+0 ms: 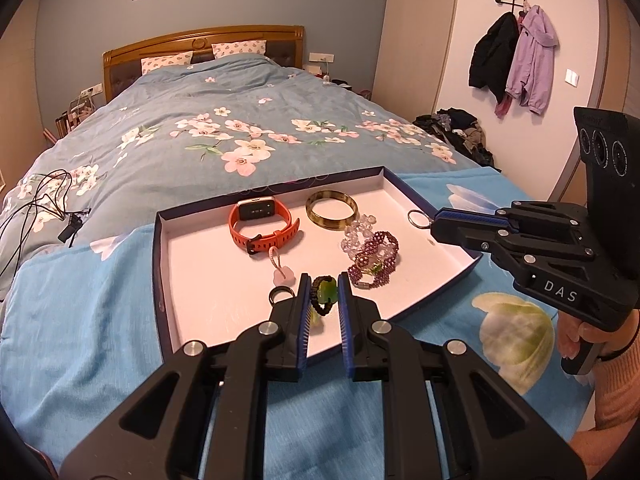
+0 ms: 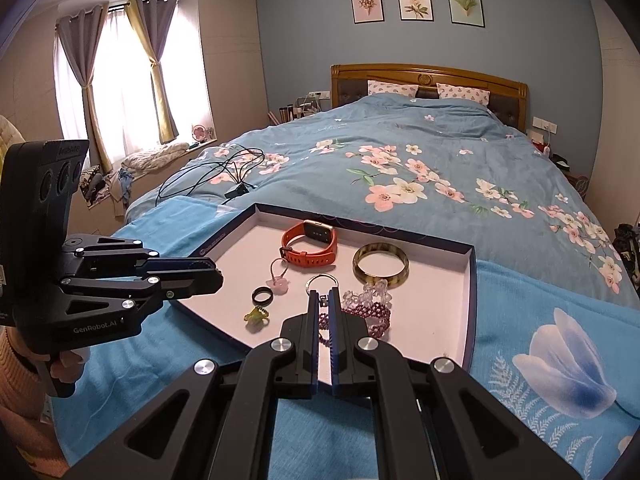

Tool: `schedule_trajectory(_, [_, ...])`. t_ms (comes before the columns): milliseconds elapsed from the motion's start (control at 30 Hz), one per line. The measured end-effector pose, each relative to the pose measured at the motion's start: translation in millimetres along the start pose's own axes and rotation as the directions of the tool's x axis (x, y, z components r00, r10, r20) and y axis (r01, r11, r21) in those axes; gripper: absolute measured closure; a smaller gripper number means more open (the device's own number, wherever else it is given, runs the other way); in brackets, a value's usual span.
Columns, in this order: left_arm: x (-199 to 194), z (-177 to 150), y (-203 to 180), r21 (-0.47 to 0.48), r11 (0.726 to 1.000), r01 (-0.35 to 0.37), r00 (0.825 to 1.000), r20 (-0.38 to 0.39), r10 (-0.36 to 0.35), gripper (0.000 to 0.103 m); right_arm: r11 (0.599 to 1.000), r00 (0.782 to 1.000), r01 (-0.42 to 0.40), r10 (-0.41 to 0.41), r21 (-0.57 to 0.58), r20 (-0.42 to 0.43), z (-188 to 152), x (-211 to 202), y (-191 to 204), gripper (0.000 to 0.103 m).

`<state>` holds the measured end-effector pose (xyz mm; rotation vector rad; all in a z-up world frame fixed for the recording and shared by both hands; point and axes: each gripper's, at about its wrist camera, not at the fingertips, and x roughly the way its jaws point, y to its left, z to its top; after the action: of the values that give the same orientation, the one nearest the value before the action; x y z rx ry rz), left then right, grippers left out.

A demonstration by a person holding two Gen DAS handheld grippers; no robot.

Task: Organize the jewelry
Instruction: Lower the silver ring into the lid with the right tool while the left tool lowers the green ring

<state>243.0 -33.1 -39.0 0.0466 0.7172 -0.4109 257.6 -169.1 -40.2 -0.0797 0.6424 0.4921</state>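
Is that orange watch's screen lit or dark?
Lit: the orange watch lying in the box lid shows small bright marks on its dark screen.

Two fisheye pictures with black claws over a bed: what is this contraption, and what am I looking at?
No robot here: a person holds a two-finger gripper in each hand, and each gripper carries a camera looking along its fingers. One picture comes from the left gripper, the other from the right gripper, so each also shows the other from the side.

On a blue cloth on the bed lies a shallow tray. In it are an orange watch, a bangle, beaded bracelets, a black ring and a green charm.

The right gripper is shut on a silver ring. The left gripper's fingers are apart, and the charm seems to lie below them, not held.
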Motion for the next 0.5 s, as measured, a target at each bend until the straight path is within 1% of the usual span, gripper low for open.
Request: schedule_trajectory(500, [22, 8, 10, -0.020, 1.000, -0.022, 1.000, -0.017, 0.021, 0.089, 1.000, 1.000, 0.008, -0.008, 0.005, -0.030, 4, 20, -6, 0.100])
